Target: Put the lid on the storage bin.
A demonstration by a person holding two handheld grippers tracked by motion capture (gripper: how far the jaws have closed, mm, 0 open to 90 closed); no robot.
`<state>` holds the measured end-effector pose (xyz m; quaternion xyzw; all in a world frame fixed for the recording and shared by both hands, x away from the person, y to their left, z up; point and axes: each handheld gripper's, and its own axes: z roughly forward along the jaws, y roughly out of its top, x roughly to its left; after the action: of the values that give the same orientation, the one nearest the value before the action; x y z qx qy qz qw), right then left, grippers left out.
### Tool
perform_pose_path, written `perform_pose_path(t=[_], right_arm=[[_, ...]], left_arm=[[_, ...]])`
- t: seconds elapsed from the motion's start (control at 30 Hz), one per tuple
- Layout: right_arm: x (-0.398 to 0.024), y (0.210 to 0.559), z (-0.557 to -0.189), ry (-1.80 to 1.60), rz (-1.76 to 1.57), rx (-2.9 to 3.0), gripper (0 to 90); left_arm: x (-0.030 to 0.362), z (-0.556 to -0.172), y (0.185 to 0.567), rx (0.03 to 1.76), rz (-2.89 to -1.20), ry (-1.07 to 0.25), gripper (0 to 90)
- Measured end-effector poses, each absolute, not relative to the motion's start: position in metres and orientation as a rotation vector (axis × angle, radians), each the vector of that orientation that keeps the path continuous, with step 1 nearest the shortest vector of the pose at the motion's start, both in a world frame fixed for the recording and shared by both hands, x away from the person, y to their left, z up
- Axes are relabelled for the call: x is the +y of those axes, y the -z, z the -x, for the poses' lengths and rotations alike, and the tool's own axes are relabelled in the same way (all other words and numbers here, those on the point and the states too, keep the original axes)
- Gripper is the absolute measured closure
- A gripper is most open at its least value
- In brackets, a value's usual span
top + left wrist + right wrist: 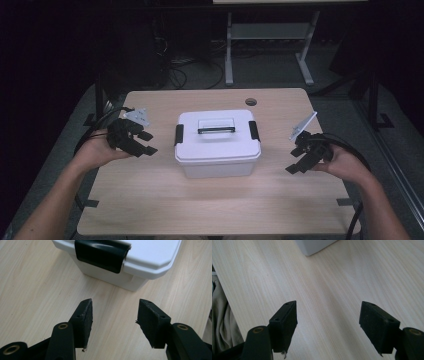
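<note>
Light wood-grain table [215, 210] in a dark room. White rectangular plastic box [218, 142], black latches, sits at table centre. Left tool [142, 142] and right tool [298, 161] flank it, both spread, empty.

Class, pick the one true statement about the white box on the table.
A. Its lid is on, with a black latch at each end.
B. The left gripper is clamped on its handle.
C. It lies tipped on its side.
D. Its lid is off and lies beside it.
A: the box sits upright with its lid on, and a black latch shows at each end.
</note>
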<state>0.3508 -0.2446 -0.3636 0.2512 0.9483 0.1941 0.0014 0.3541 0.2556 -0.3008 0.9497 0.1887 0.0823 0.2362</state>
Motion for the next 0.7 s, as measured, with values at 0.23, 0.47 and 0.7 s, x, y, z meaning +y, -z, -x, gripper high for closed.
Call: perform_pose_path(t=[0.23,0.47,0.7], right_arm=[[-0.244,0.364,-0.351,-0.606,-0.785,2.975,29.6],[-0.244,0.364,-0.35,-0.6,-0.781,2.977,29.7],[-0.244,0.366,-0.35,-0.602,-0.786,2.982,29.7]], left_arm=[[0.261,-0.351,0.308,0.531,-2.602,-0.233,43.8],[0.264,-0.347,0.316,0.544,-2.596,-0.236,43.8],[0.27,-0.344,0.322,0.566,-2.582,-0.238,42.7]])
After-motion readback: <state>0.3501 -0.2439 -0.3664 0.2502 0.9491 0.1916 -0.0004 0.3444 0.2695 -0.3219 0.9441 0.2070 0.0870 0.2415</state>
